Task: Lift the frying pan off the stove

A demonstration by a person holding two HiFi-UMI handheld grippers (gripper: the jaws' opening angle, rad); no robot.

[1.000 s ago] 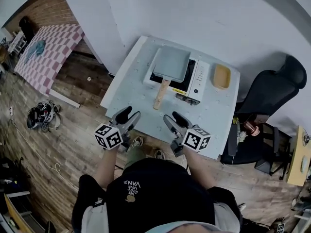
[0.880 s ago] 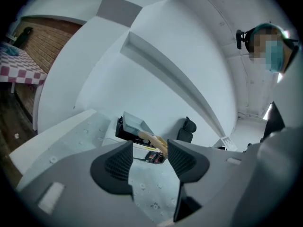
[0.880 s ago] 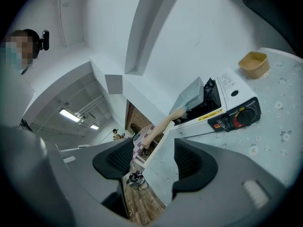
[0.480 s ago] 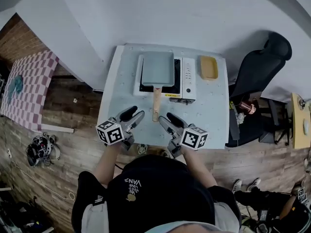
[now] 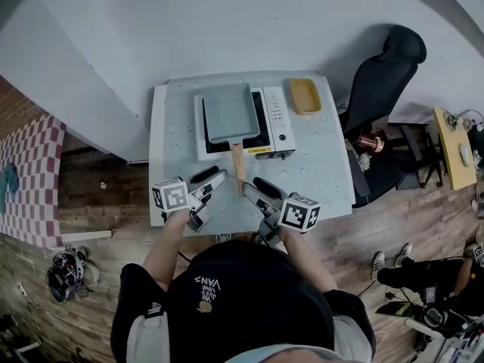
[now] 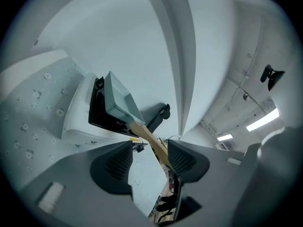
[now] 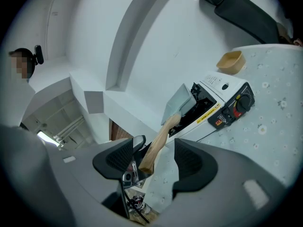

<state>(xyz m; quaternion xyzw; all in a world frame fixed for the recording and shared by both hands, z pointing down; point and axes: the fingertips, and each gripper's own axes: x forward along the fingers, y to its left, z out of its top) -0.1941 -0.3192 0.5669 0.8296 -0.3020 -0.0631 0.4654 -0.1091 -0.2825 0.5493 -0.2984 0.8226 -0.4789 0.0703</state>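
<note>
A grey rectangular frying pan (image 5: 226, 112) rests on a white stove with a black top (image 5: 274, 119) on the pale table (image 5: 318, 172). Its wooden handle (image 5: 239, 169) points toward me. My left gripper (image 5: 218, 177) hovers open just left of the handle's end. At the handle's right, my right gripper (image 5: 254, 185) is also open. Neither touches it. The left gripper view shows the pan (image 6: 117, 100) and handle (image 6: 147, 137) beyond the left gripper (image 6: 150, 145). In the right gripper view the handle's end (image 7: 157, 143) shows between the wide jaws of the right gripper (image 7: 154, 148), with the pan (image 7: 178, 103) behind.
A yellow dish (image 5: 305, 95) sits on the table right of the stove. The stove's control panel and knob (image 7: 242, 103) face right. A black office chair (image 5: 382, 78) stands beyond the table's right edge. A white wall runs behind the table.
Both grippers have closed in on the handle's end from either side, the left one further. The head view has swung, so the table now lies square in front.
</note>
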